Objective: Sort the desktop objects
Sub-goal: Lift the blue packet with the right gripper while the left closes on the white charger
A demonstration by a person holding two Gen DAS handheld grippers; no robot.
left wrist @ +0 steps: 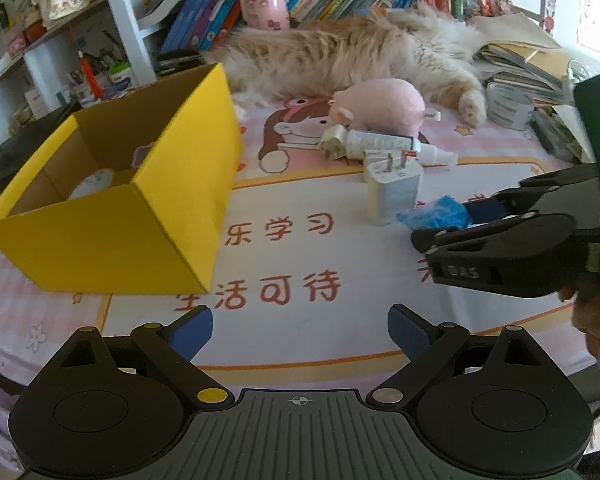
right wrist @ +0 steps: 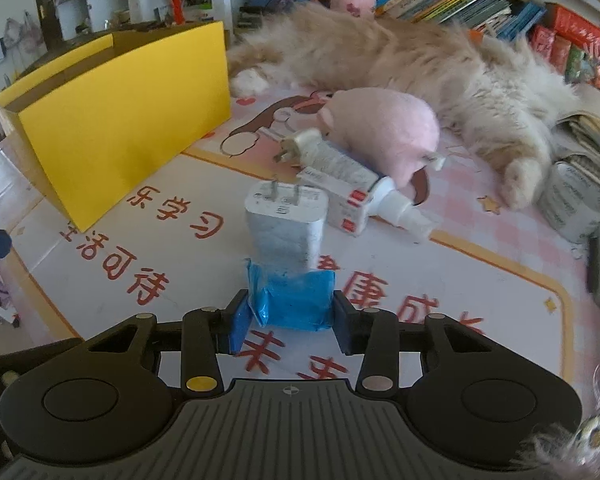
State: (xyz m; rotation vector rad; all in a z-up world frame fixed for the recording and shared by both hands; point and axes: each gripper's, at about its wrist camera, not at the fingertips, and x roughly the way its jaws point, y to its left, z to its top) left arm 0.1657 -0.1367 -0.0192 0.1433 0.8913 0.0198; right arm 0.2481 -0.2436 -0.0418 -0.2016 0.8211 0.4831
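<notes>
My right gripper [right wrist: 292, 320] is shut on a blue crinkled packet [right wrist: 292, 300], a pad pressing each of its sides just above the printed desk mat [right wrist: 480, 292]. In the left wrist view that right gripper [left wrist: 474, 216] comes in from the right with the blue packet [left wrist: 436, 212] at its tips. Right behind the packet a white charger [right wrist: 286, 224] stands upright with its prongs up. My left gripper [left wrist: 300, 332] is open over the mat's near edge, nothing between its fingers. An open yellow box [left wrist: 120, 220] stands at the left, with a pale round object [left wrist: 94, 182] inside.
A small white plug [right wrist: 300, 144], a spray bottle [right wrist: 400, 204], a small carton [right wrist: 340, 200] and a pink plush [right wrist: 384, 132] lie behind the charger. A fluffy cat [right wrist: 420, 64] sprawls across the back of the desk, with books behind it. A grey tin [right wrist: 572, 204] sits at the right.
</notes>
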